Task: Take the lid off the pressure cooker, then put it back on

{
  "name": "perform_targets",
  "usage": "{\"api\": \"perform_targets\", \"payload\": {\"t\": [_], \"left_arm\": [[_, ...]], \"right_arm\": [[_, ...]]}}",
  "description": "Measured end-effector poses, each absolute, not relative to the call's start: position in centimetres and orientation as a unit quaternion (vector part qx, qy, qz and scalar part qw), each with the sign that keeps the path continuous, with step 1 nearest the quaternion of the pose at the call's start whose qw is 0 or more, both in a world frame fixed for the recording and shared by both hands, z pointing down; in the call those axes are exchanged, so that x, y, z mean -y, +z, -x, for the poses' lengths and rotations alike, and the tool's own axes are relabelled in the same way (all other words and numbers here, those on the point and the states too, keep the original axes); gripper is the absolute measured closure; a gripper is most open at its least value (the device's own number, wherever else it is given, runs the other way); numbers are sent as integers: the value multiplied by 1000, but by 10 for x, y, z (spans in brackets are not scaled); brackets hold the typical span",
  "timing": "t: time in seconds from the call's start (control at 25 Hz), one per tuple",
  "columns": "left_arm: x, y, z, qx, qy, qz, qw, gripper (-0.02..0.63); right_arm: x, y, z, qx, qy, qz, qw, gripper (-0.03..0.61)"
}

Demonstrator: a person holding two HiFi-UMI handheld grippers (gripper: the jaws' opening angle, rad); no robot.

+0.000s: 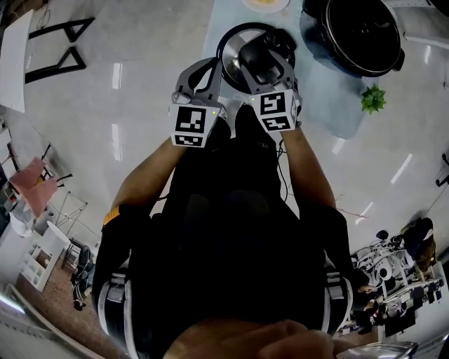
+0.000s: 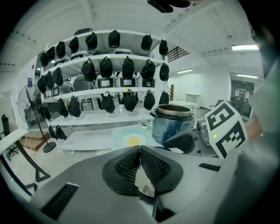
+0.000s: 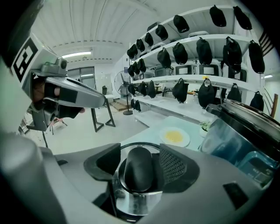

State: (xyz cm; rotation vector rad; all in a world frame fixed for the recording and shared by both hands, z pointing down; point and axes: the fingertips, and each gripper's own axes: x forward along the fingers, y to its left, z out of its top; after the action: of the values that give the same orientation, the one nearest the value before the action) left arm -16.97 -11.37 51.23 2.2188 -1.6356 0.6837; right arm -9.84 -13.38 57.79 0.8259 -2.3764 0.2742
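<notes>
Resting on the tabletop (image 1: 319,98) near the uncovered pressure cooker (image 2: 171,127), the lid (image 1: 230,55) lies under both your grippers. Your right gripper (image 3: 140,153) has its jaws spread to either side of the lid's black handle (image 3: 139,169) — not pinching it. Your left gripper (image 2: 140,151) hangs just beside, over the lid's rim — jaws pressed together, nothing between them.

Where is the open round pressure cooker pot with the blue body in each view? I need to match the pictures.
Head view: pressure cooker pot at the top right, seen from above, lid off.
Left gripper view: pot right of centre, in the middle distance.
Right gripper view: pot at the right edge, close up.
Shared landmark: the white plate with a yellow centre near the pot.
</notes>
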Motion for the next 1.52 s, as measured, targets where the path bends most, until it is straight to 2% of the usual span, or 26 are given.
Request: {"api": "perform_targets", "payload": {"t": [0.8,1.52], "left_arm": [[131,605,195,559,241,-766,208,603],[124,604,191,539,235,-782,205,603]], "right_arm": [[147,644,124,894,95,-285,333,268],[145,648,121,891,82,-301,329,287]]}}
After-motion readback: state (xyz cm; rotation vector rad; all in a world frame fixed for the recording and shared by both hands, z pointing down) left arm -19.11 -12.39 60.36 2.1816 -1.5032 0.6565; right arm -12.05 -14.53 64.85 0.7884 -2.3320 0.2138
